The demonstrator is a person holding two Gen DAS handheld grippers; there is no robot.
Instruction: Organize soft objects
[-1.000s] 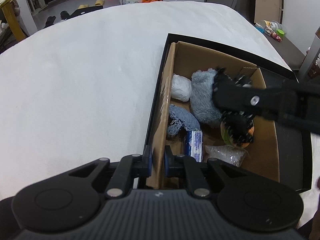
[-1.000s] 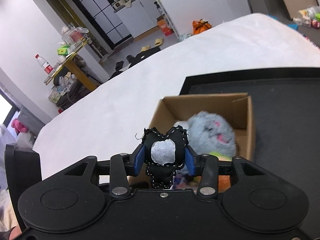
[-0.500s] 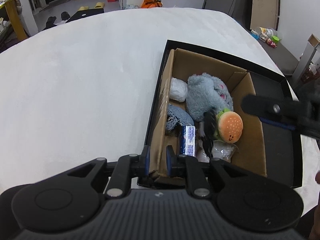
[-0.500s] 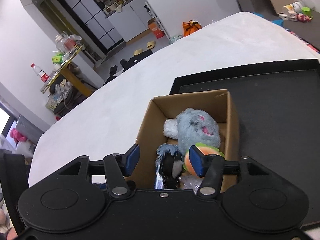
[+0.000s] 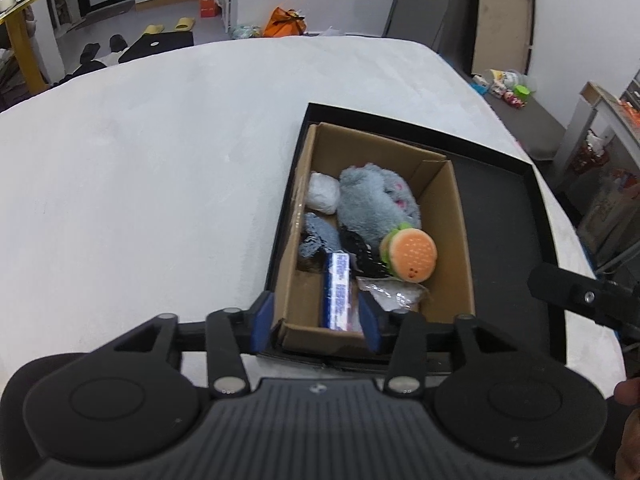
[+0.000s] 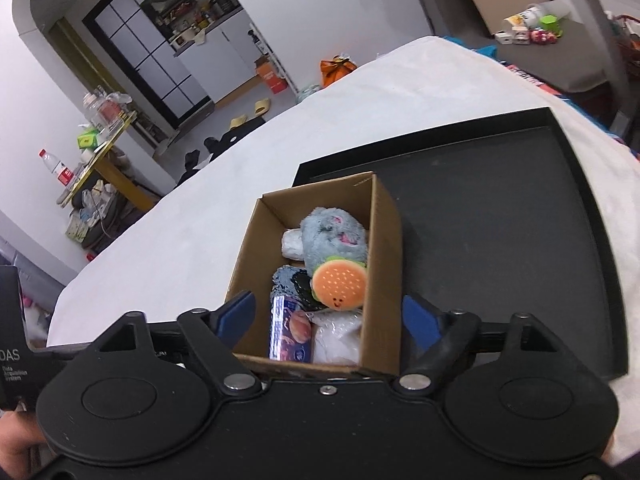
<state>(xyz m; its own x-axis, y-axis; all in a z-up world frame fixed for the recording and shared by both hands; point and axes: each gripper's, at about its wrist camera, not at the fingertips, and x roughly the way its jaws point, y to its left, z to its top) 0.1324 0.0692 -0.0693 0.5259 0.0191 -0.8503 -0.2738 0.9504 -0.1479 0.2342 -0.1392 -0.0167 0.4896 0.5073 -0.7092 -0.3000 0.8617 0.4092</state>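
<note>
A cardboard box (image 5: 456,216) (image 6: 384,224) stands at the left end of a black tray (image 5: 504,208) (image 6: 500,208). Inside lie a grey plush (image 5: 372,196) (image 6: 332,232), a burger plush (image 5: 410,254) (image 6: 340,284), a black fabric toy (image 5: 362,254) (image 6: 302,288), a blue-grey cloth (image 5: 318,234), a white bundle (image 5: 323,193), a blue packet (image 5: 338,288) (image 6: 288,328) and a clear bag (image 5: 390,294). My left gripper (image 5: 316,326) is open and empty at the box's near wall. My right gripper (image 6: 328,316) is open and empty above the box's near end.
The tray lies on a white bed surface (image 5: 140,168) (image 6: 192,240). The right gripper's body (image 5: 580,296) shows at the right edge of the left wrist view. A room with a yellow table (image 6: 104,160), slippers and an orange bag lies beyond the bed.
My right gripper let go of the black fabric toy into the box, opened wide and drew back. My left gripper opened from the box's near wall and pulled back.
</note>
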